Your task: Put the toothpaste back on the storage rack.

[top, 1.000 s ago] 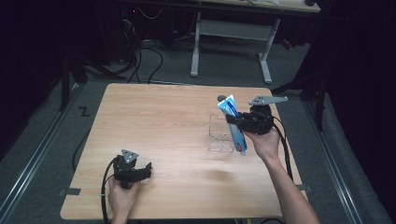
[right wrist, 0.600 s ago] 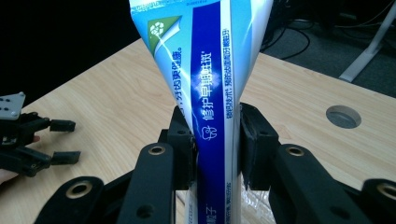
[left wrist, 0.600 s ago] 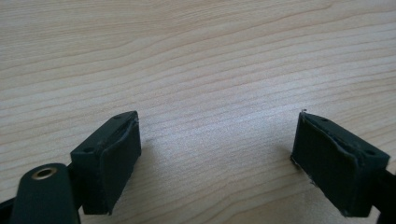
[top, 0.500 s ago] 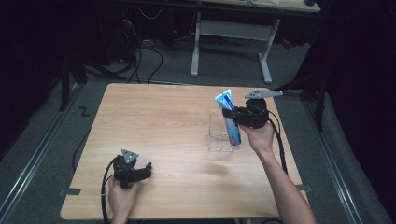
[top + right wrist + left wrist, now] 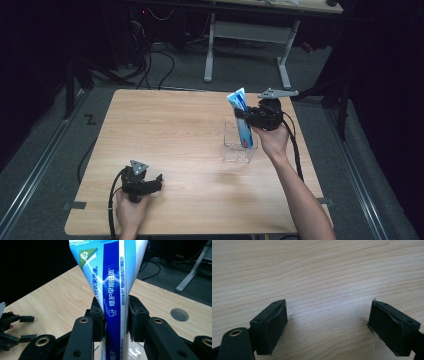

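over the right side of the wooden surface (image 5: 165,130), the right tool (image 5: 246,116) is clamped on a toothpaste tube (image 5: 242,122), its two black pads pressed against the tube's flat sides partway along its length. the tube stands nearly upright, its wide crimped end up and its lower end down inside a clear plastic holder (image 5: 236,150) that sits on the surface just in front of the person's right hand (image 5: 272,137). in the right gripper view the tube (image 5: 112,280) rises between the jaws, blue and white with printed writing, and a corner of the clear holder (image 5: 136,350) shows below.

the tube looks light and soft, so it will likely dent or bow where it is squeezed, and its glossy skin may slide if the hold slackens. the mid-body hold across the flat faces seems sound: near the crimp it would be thin and floppy, near the cap it is hidden in the holder. the holder itself looks light and could tip or skid if the tube drags on its wall.

near the front left corner, the left tool (image 5: 156,181) rests low on the surface with its jaws wide apart and nothing between them; the left gripper view shows bare wood (image 5: 319,277) between the pads.
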`<state>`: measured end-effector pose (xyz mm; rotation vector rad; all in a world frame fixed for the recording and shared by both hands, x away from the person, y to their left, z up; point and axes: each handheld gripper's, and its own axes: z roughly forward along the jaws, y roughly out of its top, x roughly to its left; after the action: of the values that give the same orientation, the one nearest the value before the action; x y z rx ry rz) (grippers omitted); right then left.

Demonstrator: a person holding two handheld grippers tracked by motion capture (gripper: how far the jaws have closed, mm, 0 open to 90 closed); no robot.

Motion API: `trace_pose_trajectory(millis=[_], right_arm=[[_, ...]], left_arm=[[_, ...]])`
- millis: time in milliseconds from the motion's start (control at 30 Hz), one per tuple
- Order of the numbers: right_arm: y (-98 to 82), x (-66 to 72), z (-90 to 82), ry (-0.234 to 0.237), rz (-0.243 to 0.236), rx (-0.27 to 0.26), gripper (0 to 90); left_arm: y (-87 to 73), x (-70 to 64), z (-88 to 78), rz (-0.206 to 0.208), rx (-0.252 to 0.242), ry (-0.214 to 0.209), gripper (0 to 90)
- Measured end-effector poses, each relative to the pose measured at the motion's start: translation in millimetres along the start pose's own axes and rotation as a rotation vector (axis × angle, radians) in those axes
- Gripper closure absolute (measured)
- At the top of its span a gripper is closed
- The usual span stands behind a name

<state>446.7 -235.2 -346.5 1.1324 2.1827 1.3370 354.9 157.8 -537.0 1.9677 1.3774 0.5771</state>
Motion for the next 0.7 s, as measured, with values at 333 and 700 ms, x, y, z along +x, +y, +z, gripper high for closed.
trace_pose_trajectory(millis=[333, 700], right_arm=[[-0.7, -5.0, 10.2, -0.045, 0.006, -0.003, 68.9], [-8.0, -12.5, 18.4, -0.105, -0.006, 0.017, 68.7]], left_arm=[[0.0, 0.0, 0.0, 0.0, 0.0, 0.0, 15.7], [-0.1, -0.2, 0.0, 0.002, 0.0, -0.001, 15.7]])
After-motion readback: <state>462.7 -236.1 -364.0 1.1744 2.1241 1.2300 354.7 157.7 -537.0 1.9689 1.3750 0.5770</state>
